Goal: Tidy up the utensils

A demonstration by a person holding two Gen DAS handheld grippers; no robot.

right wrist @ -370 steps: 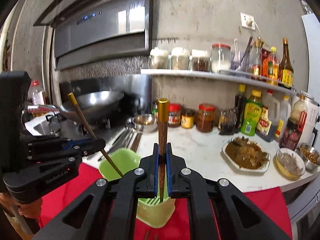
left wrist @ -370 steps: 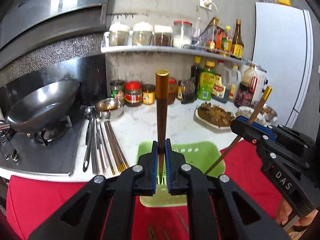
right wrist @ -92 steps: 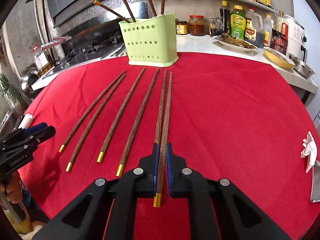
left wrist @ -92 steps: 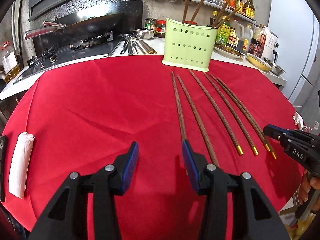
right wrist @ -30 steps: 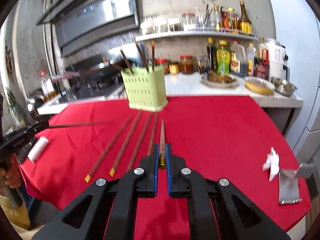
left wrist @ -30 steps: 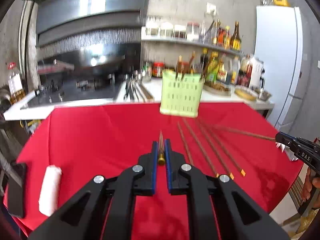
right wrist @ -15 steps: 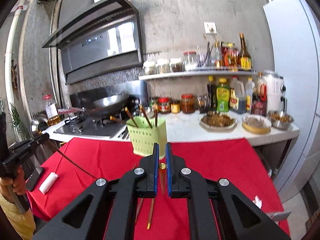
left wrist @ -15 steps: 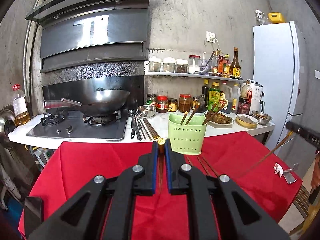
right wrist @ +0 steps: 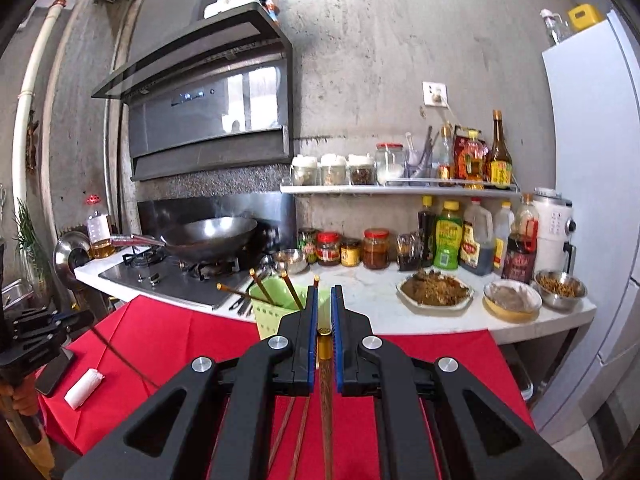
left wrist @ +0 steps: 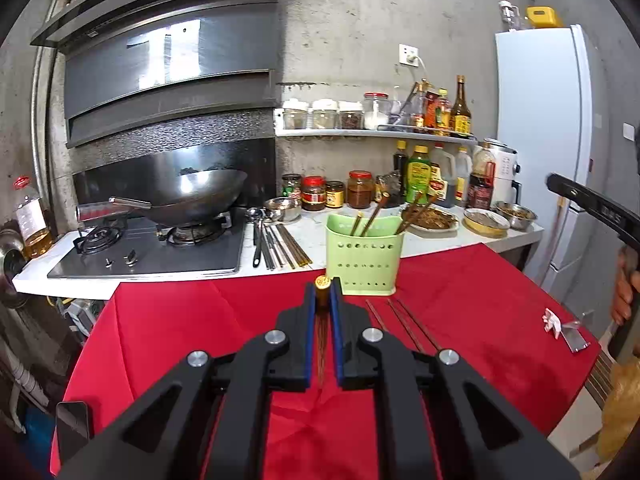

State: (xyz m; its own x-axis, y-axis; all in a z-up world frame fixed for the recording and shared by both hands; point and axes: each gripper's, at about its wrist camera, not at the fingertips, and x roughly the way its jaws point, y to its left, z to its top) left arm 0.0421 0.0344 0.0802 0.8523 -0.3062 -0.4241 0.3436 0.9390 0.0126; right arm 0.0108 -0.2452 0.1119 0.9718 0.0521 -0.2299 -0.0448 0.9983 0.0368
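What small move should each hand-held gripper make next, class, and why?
Probably carry both forward over the green utensil holder and lower the tips in. The left hand-held gripper and the right hand-held gripper are each shut on an upright gold-capped chopstick, raised above the red tablecloth; four chopsticks already stand in the holder.

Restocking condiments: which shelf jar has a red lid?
The clear glass jar holding white powder, rightmost of the four upper-shelf jars; the other three have pale lids.

A wok (left wrist: 192,196) is being kept on the stove (left wrist: 148,256), jars (right wrist: 352,250) and bottles (right wrist: 474,240) are being stored along the counter (right wrist: 380,292), beside a fridge (left wrist: 540,152).
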